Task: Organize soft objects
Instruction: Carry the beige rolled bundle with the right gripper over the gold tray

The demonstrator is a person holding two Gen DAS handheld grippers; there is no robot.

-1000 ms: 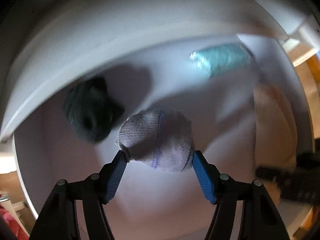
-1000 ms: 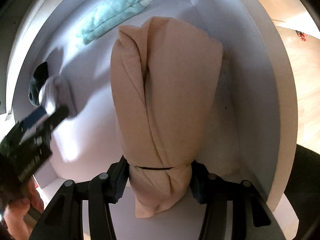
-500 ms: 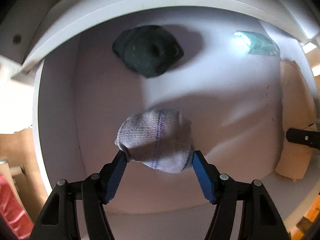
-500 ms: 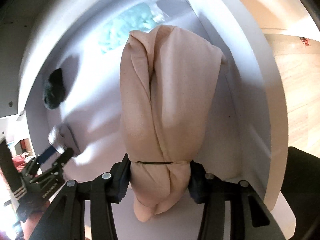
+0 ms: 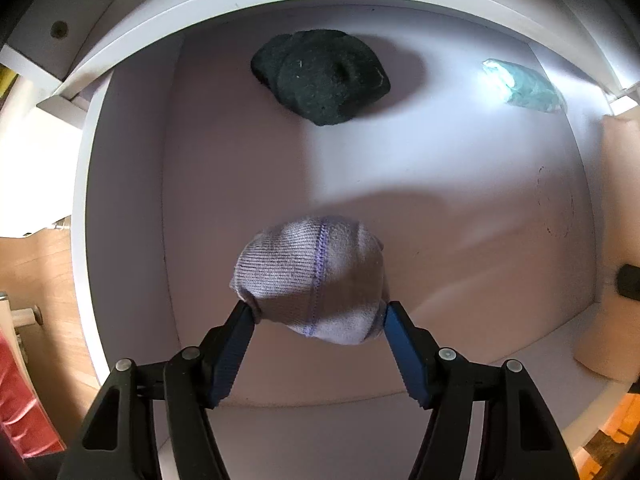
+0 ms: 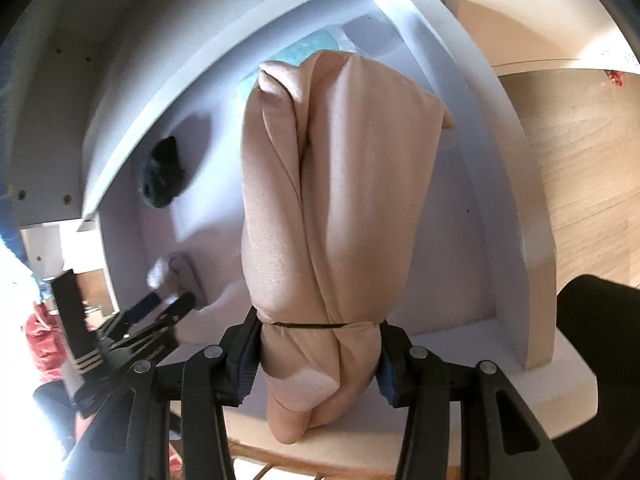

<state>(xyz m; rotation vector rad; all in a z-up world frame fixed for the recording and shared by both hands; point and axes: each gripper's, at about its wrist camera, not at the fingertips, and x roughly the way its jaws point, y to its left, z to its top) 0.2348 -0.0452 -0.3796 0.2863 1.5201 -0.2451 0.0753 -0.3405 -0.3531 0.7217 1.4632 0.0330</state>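
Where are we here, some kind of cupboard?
Probably a white drawer or shelf compartment in a home: a dark rolled sock bundle and a teal packet lie inside, with wood flooring beyond.

The rolled sock [image 5: 312,280] is ribbed grey knit cloth with a purple stitched seam. At twelve o'clock, the dark bundle [image 5: 320,80] looks fuzzy, matt cloth. The beige roll [image 6: 336,208] is smooth, faintly sheened fabric. The drawer [image 5: 240,152] is smooth matt white board. Blue finger pads [image 5: 404,344] look like ridged rubber.

Inside the drawer [image 5: 132,200], a sock ball [image 5: 320,76] lies beyond the left tool [image 5: 318,316]; a packet [image 5: 524,88] lies far right.
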